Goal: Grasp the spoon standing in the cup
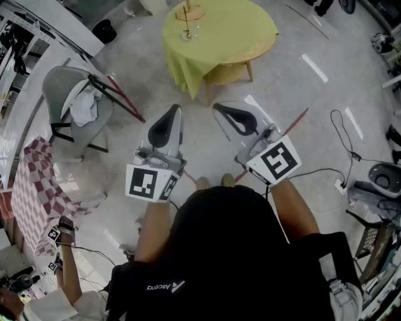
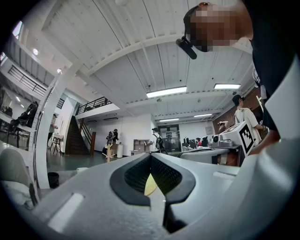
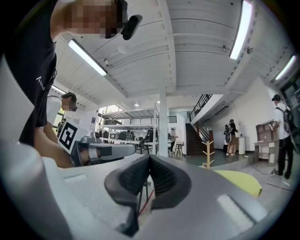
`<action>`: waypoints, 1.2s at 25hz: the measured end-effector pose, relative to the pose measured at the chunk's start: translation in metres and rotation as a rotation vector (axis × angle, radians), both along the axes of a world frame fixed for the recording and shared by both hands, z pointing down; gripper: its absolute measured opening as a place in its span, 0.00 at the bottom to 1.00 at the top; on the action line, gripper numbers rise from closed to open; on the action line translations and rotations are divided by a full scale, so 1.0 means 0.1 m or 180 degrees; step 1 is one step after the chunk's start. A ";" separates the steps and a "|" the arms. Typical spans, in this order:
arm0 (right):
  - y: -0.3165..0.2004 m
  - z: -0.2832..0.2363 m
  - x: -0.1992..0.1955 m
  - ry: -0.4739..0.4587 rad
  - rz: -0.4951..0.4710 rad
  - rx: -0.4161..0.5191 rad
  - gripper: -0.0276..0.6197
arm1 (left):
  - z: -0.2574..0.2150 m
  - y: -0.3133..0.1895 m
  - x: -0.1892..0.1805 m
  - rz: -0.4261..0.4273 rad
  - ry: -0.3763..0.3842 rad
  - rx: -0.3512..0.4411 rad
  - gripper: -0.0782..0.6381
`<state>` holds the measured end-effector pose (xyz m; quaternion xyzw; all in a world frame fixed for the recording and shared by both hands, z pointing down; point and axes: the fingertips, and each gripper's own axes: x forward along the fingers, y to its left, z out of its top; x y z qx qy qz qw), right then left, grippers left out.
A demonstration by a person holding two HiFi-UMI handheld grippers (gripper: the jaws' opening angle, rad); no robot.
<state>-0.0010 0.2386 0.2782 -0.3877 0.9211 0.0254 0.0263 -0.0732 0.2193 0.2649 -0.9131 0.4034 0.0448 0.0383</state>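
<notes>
A round table with a yellow cloth stands ahead of me in the head view. On its left part is a small glass cup with a thin spoon standing upright in it. Both grippers are held at waist height over the floor, well short of the table. My left gripper points at the table with its jaws shut and nothing between them. My right gripper is beside it, also shut and empty. The left gripper view shows its dark pads meeting, and the right gripper view shows the same.
A wooden stand is on the table just behind the cup. A grey chair with a white cloth stands at the left, and beside it a red-checked cloth. Cables lie on the floor at the right. Another person's arm shows at the lower left.
</notes>
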 end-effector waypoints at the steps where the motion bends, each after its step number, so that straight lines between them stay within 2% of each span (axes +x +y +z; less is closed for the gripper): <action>1: -0.02 0.01 0.03 0.0021 -0.0022 0.0025 0.05 | 0.01 -0.03 0.03 -0.0004 -0.0003 -0.0004 0.12; 10: -0.22 0.05 0.44 -0.0014 -0.0107 0.0027 0.05 | 0.04 -0.24 0.33 -0.0143 0.0012 -0.0036 0.12; 17: -0.62 0.14 0.62 0.0043 -0.0132 0.0007 0.05 | 0.04 -0.62 0.40 -0.0246 0.0010 0.0021 0.12; 23: -1.32 0.22 0.51 0.0166 -0.0166 0.0001 0.05 | 0.13 -1.33 0.34 -0.0221 0.0023 0.0089 0.12; 30: -2.60 0.34 0.24 0.0361 -0.0086 -0.0098 0.05 | 0.23 -2.62 0.09 -0.0106 0.0044 0.0099 0.12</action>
